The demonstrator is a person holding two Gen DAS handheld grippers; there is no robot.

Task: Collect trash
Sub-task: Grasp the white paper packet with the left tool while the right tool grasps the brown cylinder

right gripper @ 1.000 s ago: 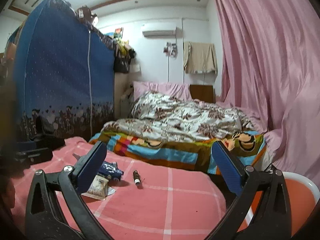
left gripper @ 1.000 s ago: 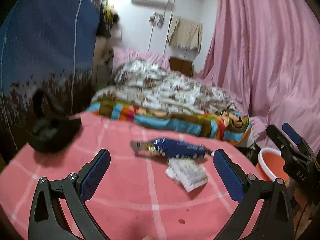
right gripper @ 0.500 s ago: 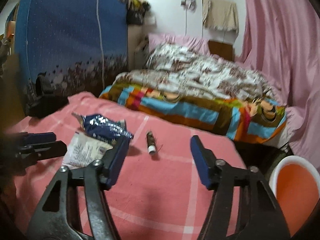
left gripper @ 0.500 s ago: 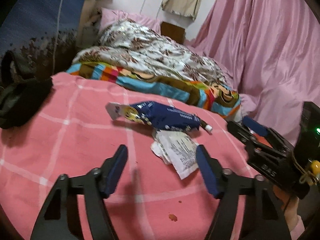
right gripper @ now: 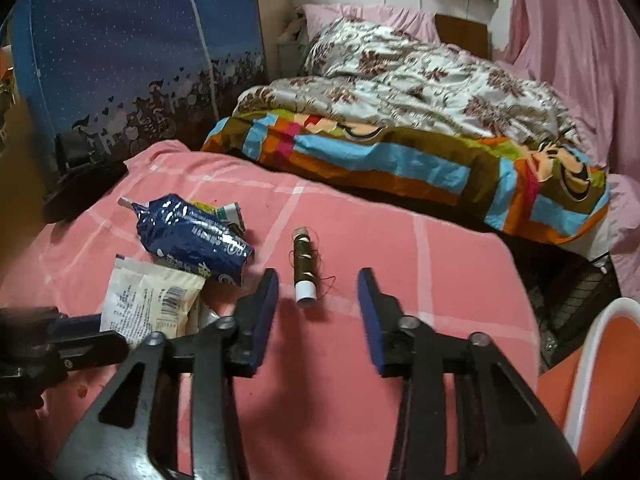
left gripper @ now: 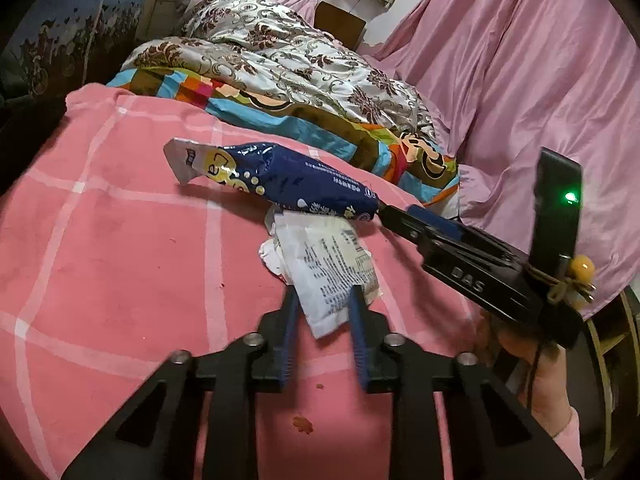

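Note:
On the pink checked tablecloth lie a blue snack bag, a flat white wrapper partly under it, and a brown thread spool with a white end. My left gripper is open but narrowed, its fingers on either side of the white wrapper's near corner. My right gripper is open and narrowed too, with the spool just ahead between its fingertips. Its left finger stands beside the blue snack bag. In the left wrist view the right gripper's tip touches the bag's end.
An orange basin with a white rim sits low beyond the table's right edge. A black bag lies at the far left corner. A bed with a patterned quilt stands behind, pink curtain to the right. A person's hand holds the right gripper.
Both grippers tilted down and moved in over the table while narrowing. The left one closed in around the white wrapper's corner. The right one came up to the spool.

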